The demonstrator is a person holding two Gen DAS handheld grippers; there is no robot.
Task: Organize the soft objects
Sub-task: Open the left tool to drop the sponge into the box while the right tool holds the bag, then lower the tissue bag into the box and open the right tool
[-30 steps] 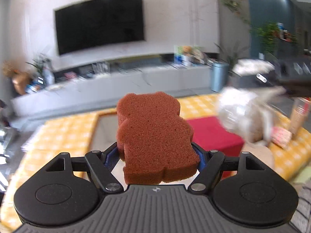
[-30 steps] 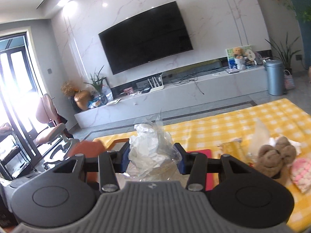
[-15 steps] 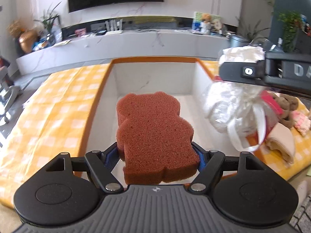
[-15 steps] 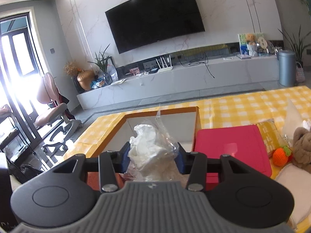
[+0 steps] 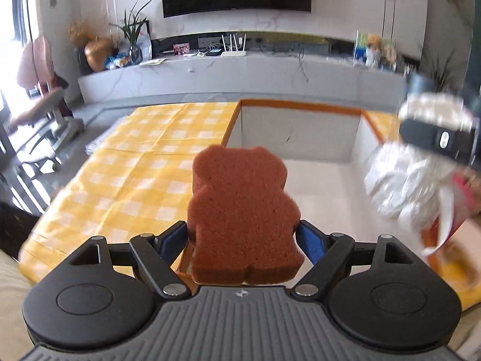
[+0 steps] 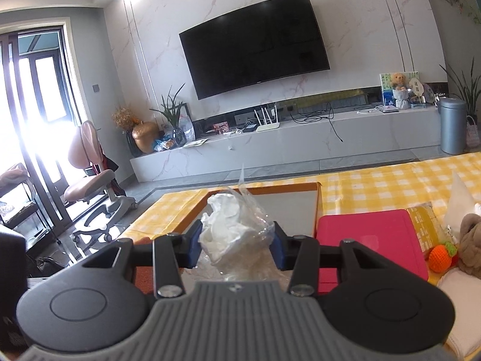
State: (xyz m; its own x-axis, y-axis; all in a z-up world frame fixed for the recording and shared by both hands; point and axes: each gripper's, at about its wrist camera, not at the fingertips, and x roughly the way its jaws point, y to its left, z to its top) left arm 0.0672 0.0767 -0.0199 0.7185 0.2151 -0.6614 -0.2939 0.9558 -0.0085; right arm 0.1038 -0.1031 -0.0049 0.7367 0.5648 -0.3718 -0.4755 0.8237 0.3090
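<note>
While the left gripper (image 5: pixel 243 237) hangs over the near left corner of the box (image 5: pixel 300 106), the sponge (image 5: pixel 243 216) sits between its jaws, centre frame, bear-shaped, rust-brown.
- Jaws have just been opening with the sponge between them. Blue pads (image 5: pixel 312 242) stand close at both flanks; cannot tell if they press.
- Right gripper (image 6: pixel 237 245) pinches the bag (image 6: pixel 234 234), a crumpled clear film round white wadding. In the left view it shows at the right edge, over the right wall of the box.

Handling, judged:
- Sponge: very light, open-pored, squashes and springs back. Not fragile and not slippery, since the pores grip the pads. Best hold is across the narrow waist, both flat sides free. A drop into the box should do no harm, though it may bounce or land on edge.
- Bag: nearly weightless, limp, film slick. Hold the bunched wadding, not the loose film, which would slide or tear. A ribbon tail hangs below and may snag on the rim.

Writing:
- Yellow packet (image 6: pixel 424 228), right of the red pad (image 6: pixel 366 237), carries print too small to read.
- Small round emblem on each gripper body, no words.
- No label visible on sponge, bag or box.
</note>
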